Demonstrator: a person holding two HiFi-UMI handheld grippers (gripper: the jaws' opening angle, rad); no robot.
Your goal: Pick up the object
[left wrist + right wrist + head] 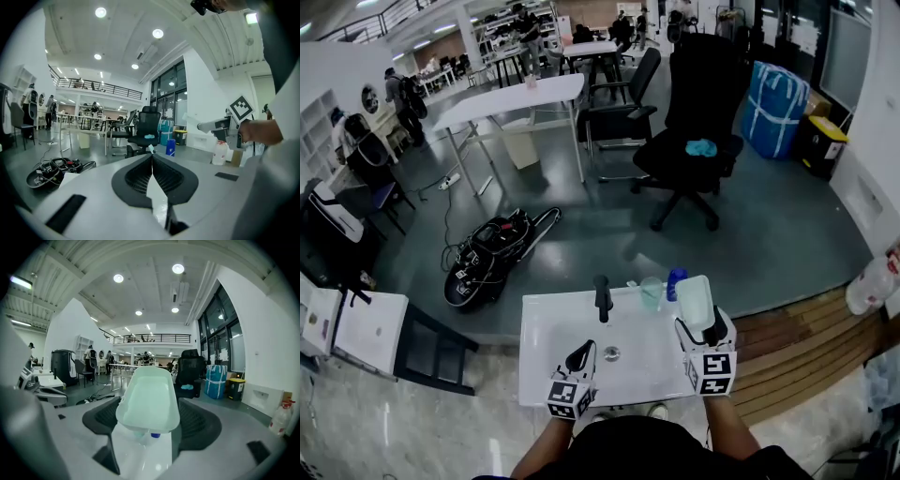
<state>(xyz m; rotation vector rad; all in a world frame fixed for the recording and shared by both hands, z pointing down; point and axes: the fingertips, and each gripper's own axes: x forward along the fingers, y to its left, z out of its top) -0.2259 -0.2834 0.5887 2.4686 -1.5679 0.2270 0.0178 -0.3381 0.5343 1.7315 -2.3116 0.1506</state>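
Note:
A pale green, tub-shaped plastic container (149, 399) sits between the black pads of my right gripper (150, 420), which is shut on it. In the head view the same container (695, 302) sticks up from the right gripper (703, 328) over the right end of the white sink (553, 361). My left gripper (580, 353) hovers over the sink's front left part. Its jaws are shut with nothing between them, and they meet in a point in the left gripper view (152, 157).
A black faucet (602, 298) stands at the back of the sink, with a clear cup (651, 292) and a blue bottle (676, 281) to its right. Beyond are a black office chair (694, 122), a white table (516, 98) and a tangle of cables (487, 253) on the floor.

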